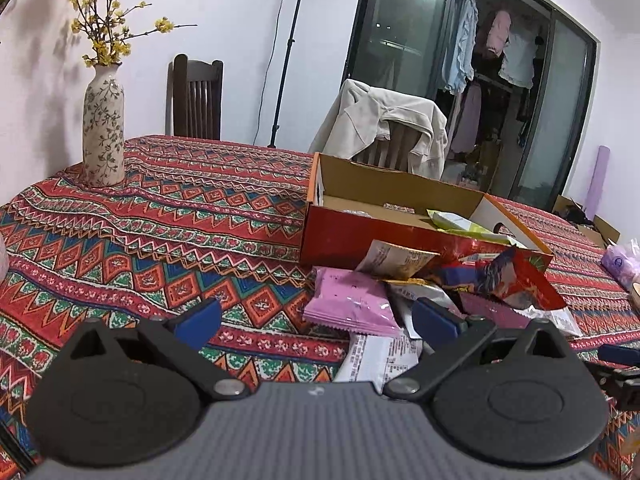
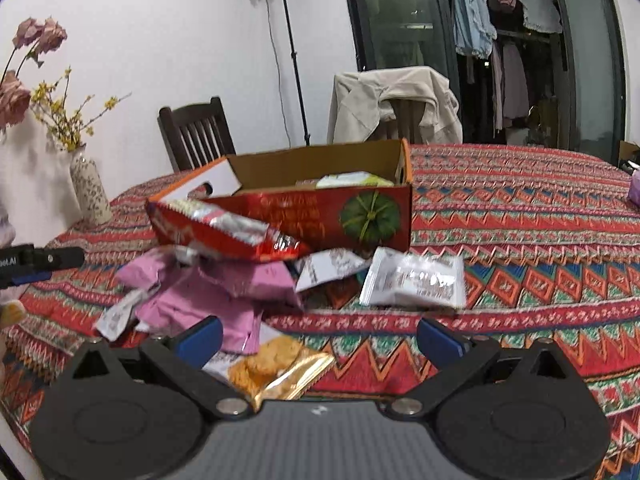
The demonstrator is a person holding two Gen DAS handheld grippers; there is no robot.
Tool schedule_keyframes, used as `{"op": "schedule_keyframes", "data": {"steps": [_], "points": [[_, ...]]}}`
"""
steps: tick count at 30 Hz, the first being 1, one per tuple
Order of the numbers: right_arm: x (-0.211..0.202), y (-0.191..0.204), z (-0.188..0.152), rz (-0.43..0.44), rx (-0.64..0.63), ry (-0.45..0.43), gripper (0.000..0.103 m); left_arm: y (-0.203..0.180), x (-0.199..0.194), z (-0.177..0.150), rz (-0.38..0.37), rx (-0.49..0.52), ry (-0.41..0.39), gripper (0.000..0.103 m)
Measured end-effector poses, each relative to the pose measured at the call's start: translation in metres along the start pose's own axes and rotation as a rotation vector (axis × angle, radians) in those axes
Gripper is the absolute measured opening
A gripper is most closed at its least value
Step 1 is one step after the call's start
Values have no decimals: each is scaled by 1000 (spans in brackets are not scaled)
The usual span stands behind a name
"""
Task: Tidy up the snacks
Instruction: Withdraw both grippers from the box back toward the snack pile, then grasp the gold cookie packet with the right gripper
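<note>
Both tools, left (image 1: 316,316) and right (image 2: 318,338), spread apart and unladen, snack pile (image 2: 224,280) just ahead, before cardboard box (image 2: 320,216).

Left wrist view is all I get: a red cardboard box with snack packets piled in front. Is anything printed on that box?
Observer: Yes. The right wrist view shows a green pumpkin picture on the red cardboard box.
Operator: Any packets hidden from me?
Observer: A white foil packet lies alone on the patterned tablecloth, right of the pile.
Operator: Anything near the other gripper?
Observer: A golden snack packet lies just ahead of the open right gripper.
Operator: More flowers anywhere?
Observer: Faded pink roses stand at the far left.
</note>
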State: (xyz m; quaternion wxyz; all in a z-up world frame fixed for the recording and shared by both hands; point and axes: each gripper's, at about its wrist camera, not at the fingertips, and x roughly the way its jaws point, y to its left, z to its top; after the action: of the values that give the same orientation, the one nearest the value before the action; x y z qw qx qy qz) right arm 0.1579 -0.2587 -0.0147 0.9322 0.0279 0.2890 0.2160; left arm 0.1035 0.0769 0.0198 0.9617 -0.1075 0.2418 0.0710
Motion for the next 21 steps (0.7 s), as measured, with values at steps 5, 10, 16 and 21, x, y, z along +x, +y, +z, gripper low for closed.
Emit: {"op": "schedule_keyframes", "data": {"steps": [5,10,16,21], "points": [[8,11,-4,8,-32,36,103,-1,3,-4,-10,4,16,103],[25,24,-8,5,-99,109,103,0,6,-8,-16,6,34,103],[47,36,-6,-8,-174,163,103,1,7,-10,-15,0,45,103],[49,37,-4,44,-198,156,90,3,6,-11,-8,-4,48,103]]}}
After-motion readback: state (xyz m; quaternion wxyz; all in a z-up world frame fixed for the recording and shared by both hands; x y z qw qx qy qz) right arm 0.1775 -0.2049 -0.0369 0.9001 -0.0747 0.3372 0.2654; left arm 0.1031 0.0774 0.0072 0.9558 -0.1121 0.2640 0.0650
